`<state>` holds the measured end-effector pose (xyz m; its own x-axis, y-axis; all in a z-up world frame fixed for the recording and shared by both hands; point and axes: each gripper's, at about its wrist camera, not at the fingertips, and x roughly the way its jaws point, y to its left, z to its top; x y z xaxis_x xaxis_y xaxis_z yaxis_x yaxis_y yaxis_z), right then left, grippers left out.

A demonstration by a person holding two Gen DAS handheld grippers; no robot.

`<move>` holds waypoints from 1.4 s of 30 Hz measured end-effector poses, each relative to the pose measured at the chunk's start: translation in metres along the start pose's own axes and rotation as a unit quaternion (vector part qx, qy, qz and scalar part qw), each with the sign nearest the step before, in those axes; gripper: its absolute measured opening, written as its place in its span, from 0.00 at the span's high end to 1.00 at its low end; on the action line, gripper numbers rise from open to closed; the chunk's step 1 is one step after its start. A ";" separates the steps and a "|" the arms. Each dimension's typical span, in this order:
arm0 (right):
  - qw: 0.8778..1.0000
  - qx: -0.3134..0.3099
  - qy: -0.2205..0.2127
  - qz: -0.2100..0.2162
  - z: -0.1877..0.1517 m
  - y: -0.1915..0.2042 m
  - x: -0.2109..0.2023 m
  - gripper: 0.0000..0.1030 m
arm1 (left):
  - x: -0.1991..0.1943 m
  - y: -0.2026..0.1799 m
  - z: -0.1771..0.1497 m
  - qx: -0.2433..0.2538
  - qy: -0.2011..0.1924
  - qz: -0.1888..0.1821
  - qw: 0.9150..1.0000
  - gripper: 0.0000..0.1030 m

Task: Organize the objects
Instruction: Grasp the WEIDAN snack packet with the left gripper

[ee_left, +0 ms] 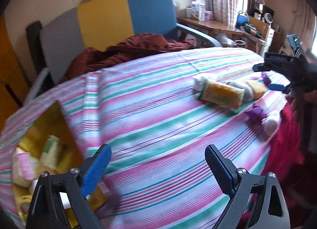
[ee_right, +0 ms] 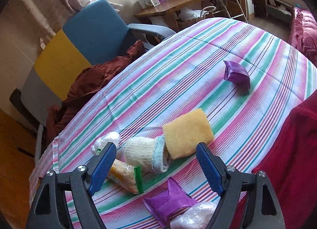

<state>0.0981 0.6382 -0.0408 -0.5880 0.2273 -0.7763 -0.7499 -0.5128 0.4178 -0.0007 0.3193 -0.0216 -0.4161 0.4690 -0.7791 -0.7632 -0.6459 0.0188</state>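
On a striped cloth (ee_left: 158,110) lie a wrapped yellow sponge pack (ee_left: 220,95), a rolled cream sock (ee_right: 144,154), a bare yellow sponge (ee_right: 188,132), purple packets (ee_right: 170,202) (ee_right: 236,75) and clear plastic bundles (ee_right: 106,141). My left gripper (ee_left: 156,167) is open and empty, above the cloth just right of a yellow-lined box (ee_left: 45,149) that holds several sponge packs. My right gripper (ee_right: 155,162) is open and empty, hovering over the sock and sponge; it also shows in the left wrist view (ee_left: 271,78).
A blue, yellow and grey armchair (ee_left: 111,22) with a rust-red cloth (ee_left: 128,50) stands behind the table. A wooden desk (ee_right: 174,8) with boxes is at the back. A red cloth (ee_right: 297,149) hangs at the right table edge.
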 end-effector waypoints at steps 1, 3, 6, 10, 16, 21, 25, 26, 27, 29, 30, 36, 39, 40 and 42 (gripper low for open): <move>1.000 0.002 0.001 0.003 0.000 0.000 0.000 0.18 | 0.005 -0.004 0.004 -0.006 0.007 -0.015 1.000 0.07; 1.000 0.008 0.003 0.009 0.001 -0.002 0.000 0.18 | 0.018 -0.012 0.012 -0.017 0.022 -0.047 0.998 0.07; 1.000 0.014 0.007 0.016 0.003 -0.004 0.002 0.18 | 0.038 -0.027 0.024 -0.028 0.041 -0.081 0.995 0.07; 0.999 0.014 0.017 0.026 0.003 -0.003 0.005 0.18 | 0.065 -0.043 0.042 -0.065 0.069 -0.135 0.986 0.07; 0.999 0.014 0.015 0.037 0.004 -0.003 0.003 0.18 | 0.109 -0.056 0.068 -0.164 0.108 -0.201 0.960 0.07; 0.999 0.014 0.017 0.047 0.006 -0.005 0.003 0.18 | 0.143 -0.061 0.078 -0.241 0.131 -0.212 0.938 0.02; 0.998 0.016 0.018 0.053 0.007 -0.005 0.004 0.18 | 0.161 -0.063 0.086 -0.287 0.132 -0.214 0.924 0.01; 0.998 0.019 0.017 0.053 0.007 -0.006 0.004 0.18 | 0.162 -0.065 0.088 -0.288 0.128 -0.210 0.926 0.01; 0.998 0.021 0.016 0.053 0.007 -0.007 0.004 0.18 | 0.164 -0.067 0.091 -0.288 0.126 -0.206 0.927 0.01; 0.998 0.027 0.013 0.050 0.008 -0.010 0.003 0.18 | 0.167 -0.070 0.094 -0.287 0.117 -0.196 0.930 0.02; 0.998 0.029 0.011 0.049 0.009 -0.011 0.003 0.18 | 0.168 -0.072 0.096 -0.279 0.114 -0.188 0.935 0.04; 0.998 0.029 0.014 0.046 0.009 -0.013 0.005 0.18 | 0.165 -0.073 0.088 -0.204 0.109 -0.162 0.959 0.45; 0.999 0.025 0.015 0.045 0.009 -0.012 0.006 0.18 | 0.154 -0.062 0.079 -0.180 0.115 -0.160 0.964 0.48; 0.999 0.025 0.017 0.045 0.009 -0.012 0.006 0.18 | 0.150 -0.060 0.076 -0.167 0.117 -0.158 0.966 0.48; 0.998 0.024 0.025 0.051 0.008 -0.011 0.009 0.18 | 0.140 -0.056 0.067 -0.130 0.119 -0.137 0.975 0.49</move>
<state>0.0991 0.6526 -0.0485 -0.6471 0.1335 -0.7506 -0.7014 -0.4901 0.5175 -0.0497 0.4616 -0.0894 -0.0639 0.5133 -0.8558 -0.6651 -0.6612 -0.3469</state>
